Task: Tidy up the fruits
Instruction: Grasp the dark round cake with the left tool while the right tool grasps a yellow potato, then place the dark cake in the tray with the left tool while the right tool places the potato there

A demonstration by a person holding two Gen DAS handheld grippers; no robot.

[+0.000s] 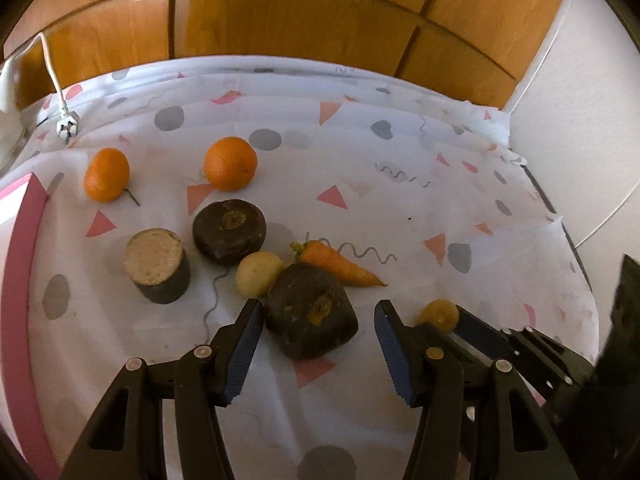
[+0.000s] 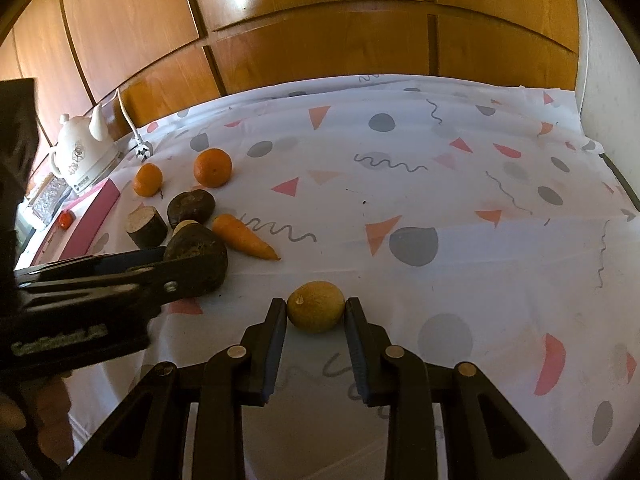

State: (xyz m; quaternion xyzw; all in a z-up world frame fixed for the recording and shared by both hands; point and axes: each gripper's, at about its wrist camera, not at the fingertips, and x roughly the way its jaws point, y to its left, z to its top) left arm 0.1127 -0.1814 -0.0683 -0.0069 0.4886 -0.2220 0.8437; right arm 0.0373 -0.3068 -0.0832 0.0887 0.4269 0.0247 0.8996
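Note:
My left gripper is open around a dark, blocky root vegetable on the patterned cloth; its fingers stand either side, apart from it. My right gripper is shut on a small yellow-brown fruit, which also shows in the left wrist view. Two oranges lie farther back. A carrot, a pale round potato, a second dark round root and a cut dark root stump lie around the left gripper's front.
A pink tray lies along the left edge, holding a small red thing. A white kettle and a white plug sit at the back left. Wooden cabinet doors stand behind the table.

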